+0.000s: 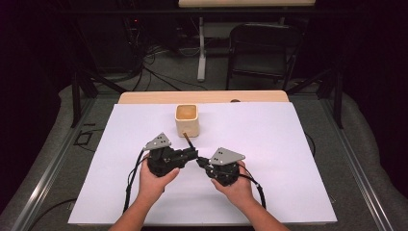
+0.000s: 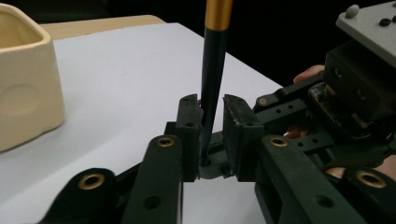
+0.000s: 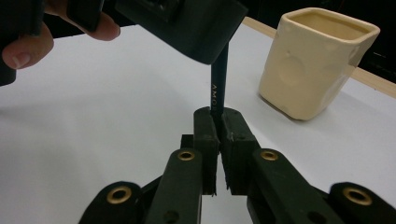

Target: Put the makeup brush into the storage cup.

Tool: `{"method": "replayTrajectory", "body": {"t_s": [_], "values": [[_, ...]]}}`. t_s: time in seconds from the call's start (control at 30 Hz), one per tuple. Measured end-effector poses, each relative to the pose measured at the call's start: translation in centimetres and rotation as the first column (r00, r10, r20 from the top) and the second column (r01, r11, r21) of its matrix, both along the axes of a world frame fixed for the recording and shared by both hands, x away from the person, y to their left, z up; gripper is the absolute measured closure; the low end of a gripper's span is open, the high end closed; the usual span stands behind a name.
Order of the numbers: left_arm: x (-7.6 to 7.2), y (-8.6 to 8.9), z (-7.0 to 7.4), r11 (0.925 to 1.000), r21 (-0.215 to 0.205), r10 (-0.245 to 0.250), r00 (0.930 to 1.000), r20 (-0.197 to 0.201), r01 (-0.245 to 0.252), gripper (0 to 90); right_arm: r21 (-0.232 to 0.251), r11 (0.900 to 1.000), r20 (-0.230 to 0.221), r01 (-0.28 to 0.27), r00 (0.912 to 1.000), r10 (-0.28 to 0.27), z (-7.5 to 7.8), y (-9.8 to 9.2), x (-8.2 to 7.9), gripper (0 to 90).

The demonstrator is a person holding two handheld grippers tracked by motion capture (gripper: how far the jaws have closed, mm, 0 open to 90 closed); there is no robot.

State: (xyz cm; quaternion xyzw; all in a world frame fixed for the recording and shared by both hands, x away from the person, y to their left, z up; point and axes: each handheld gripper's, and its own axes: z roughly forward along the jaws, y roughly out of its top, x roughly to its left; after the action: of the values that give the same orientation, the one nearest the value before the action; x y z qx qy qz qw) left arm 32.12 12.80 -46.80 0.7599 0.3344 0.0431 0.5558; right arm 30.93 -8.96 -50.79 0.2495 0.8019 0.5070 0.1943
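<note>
brush (image 2: 211, 84): thin dark handle, gold ferrule, white lettering | upright-tilted between both tongs, mid desk (image 1: 288, 159), just near of cream cup (image 1: 187, 120) | right tongs (image 3: 218, 122) clamped on brush | left tongs (image 2: 212, 122) slightly apart around it

Dark room, black folding chair (image 1: 262, 50)

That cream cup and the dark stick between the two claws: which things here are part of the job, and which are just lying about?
In the job: dark stick with a gold band, left gripper, right gripper, cream cup.
Lying about: folding chair, floor cables.
</note>
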Motion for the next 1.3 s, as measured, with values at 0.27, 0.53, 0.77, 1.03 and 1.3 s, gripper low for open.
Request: {"method": "replayTrajectory", "body": {"t_s": [0.27,0.53,0.77,1.03,1.3], "values": [[0.0,0.3,0.1,0.9991,-0.040,0.017,0.9997,0.016,-0.016,63.7,0.016,1.000,-0.011,-0.001,0.9999,0.001,0.0,0.0,0.0,85.5],[0.1,0.8,0.3,0.9963,-0.071,0.052,0.9978,0.042,-0.049,57.2,0.021,1.000,-0.020,-0.002,0.9998,0.002,-0.1,-0.1,0.0,85.5],[0.0,1.1,0.3,0.9944,-0.083,0.071,0.9957,0.059,-0.066,56.4,0.029,1.000,-0.047,0.000,0.9989,0.001,-0.8,-0.1,0.0,85.5],[0.0,1.5,0.5,0.9892,-0.115,0.100,0.9927,0.069,-0.091,56.7,0.032,0.999,-0.054,-0.008,0.9985,0.010,-1.1,0.1,0.0,85.5],[0.0,1.5,0.6,0.9874,-0.124,0.107,0.9917,0.070,-0.098,59.4,0.029,0.999,-0.058,-0.014,0.9982,0.015,-1.2,0.3,-0.1,85.5]]}}
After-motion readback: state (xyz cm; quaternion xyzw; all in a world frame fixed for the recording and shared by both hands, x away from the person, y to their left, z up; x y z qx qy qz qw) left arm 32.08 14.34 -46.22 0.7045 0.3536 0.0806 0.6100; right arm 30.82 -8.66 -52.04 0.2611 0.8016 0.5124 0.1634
